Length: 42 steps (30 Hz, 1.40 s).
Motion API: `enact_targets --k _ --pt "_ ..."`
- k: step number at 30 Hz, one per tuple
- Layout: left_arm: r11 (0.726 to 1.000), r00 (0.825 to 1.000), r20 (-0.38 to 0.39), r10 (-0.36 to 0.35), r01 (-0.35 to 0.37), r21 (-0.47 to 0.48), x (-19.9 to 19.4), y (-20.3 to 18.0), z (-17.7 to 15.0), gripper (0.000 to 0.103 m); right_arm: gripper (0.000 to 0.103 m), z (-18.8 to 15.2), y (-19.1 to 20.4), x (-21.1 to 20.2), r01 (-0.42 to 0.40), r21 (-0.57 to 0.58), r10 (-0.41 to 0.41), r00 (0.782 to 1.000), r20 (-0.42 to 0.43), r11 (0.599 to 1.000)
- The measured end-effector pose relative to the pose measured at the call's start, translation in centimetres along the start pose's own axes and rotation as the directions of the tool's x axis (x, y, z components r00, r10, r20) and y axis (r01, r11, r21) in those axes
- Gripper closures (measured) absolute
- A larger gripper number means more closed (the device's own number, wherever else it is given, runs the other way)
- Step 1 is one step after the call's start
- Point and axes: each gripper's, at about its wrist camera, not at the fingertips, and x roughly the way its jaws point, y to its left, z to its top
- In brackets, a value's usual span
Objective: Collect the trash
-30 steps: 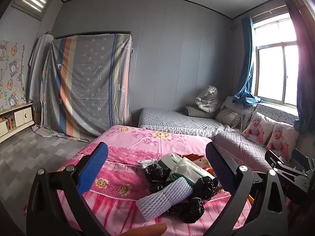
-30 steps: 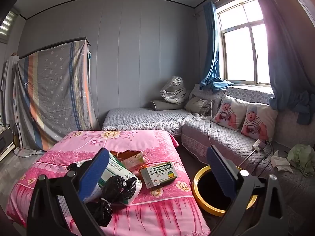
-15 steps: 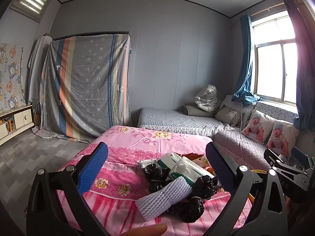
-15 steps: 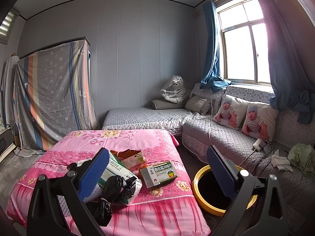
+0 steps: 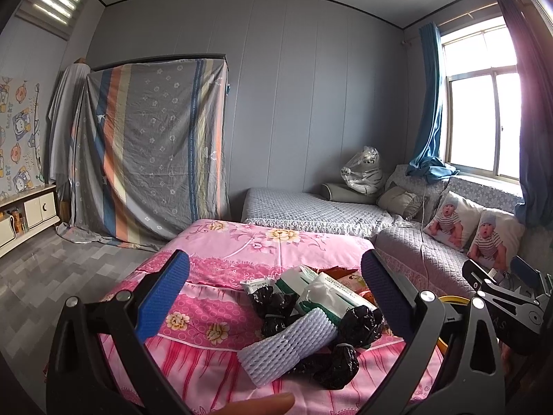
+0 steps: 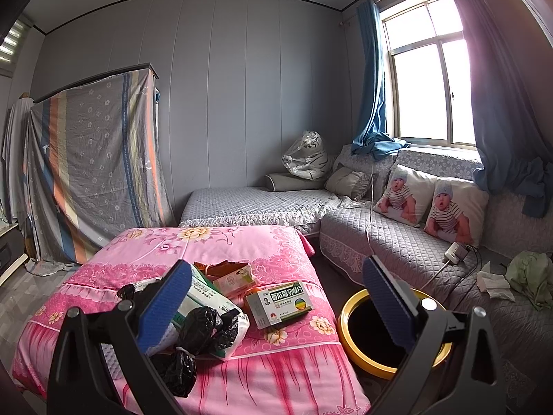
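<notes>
1. Trash lay heaped at the near end of the pink floral bed (image 6: pixel 221 242): a white foam net sleeve (image 5: pixel 288 342), knotted black bags (image 5: pixel 340 363), a white-and-green soft pack (image 5: pixel 331 292), a torn orange carton (image 6: pixel 224 269) and a green-and-white medicine box (image 6: pixel 280 302).
2. The pile sat close to the bed's front edge, probably so both tools could reach it without leaning far.
3. The yellow-rimmed bin (image 6: pixel 349 332) stood on the floor just beside the bed's right corner, between the bed and the grey quilted sofa (image 6: pixel 397 242); that spot looked chosen for a short carry from pile to bin.
4. The left gripper (image 5: pixel 274 297) hovered above the pile with its jaws wide apart and nothing between them, the foam sleeve and black bags lying in the gap's line of sight.
5. The right gripper (image 6: pixel 276 304) was likewise spread wide and empty, framing the medicine box on one side and the bin mouth on the other.
6. A fingertip (image 5: pixel 255 404) showed at the bottom edge of the left view, presumably part of the hand working that tool.
7. Judging by the untouched heap, collection had hardly begun; the box looked the easiest first pick for the right side.
</notes>
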Motion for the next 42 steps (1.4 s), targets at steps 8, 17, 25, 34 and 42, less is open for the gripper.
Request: enact_targets --k 8,17,25,34,42 --pt "1.0 1.0 0.0 0.002 -0.002 -0.003 0.2 -0.1 -0.1 0.008 0.008 -0.1 0.5 0.2 -0.001 0.0 0.001 1.0 -0.004 1.0" --pt "1.0 1.0 0.001 0.0 0.0 0.001 0.2 -0.1 -0.5 0.008 0.008 -1.2 0.6 0.8 -0.002 0.001 0.002 1.0 -0.008 1.0" --pt "1.0 1.0 0.0 0.001 -0.001 0.001 0.2 -0.2 -0.5 0.008 0.008 -1.1 0.5 0.7 -0.003 0.004 0.003 1.0 -0.011 1.0" --pt "1.0 1.0 -0.002 -0.001 0.001 0.002 0.2 -0.1 -0.5 0.008 0.008 -1.1 0.5 0.7 -0.004 0.004 0.004 1.0 -0.013 1.0" --pt "1.0 1.0 -0.006 -0.012 0.012 0.004 0.5 -0.2 -1.1 0.008 0.008 -1.1 0.3 0.8 -0.003 0.007 0.003 1.0 -0.015 1.0"
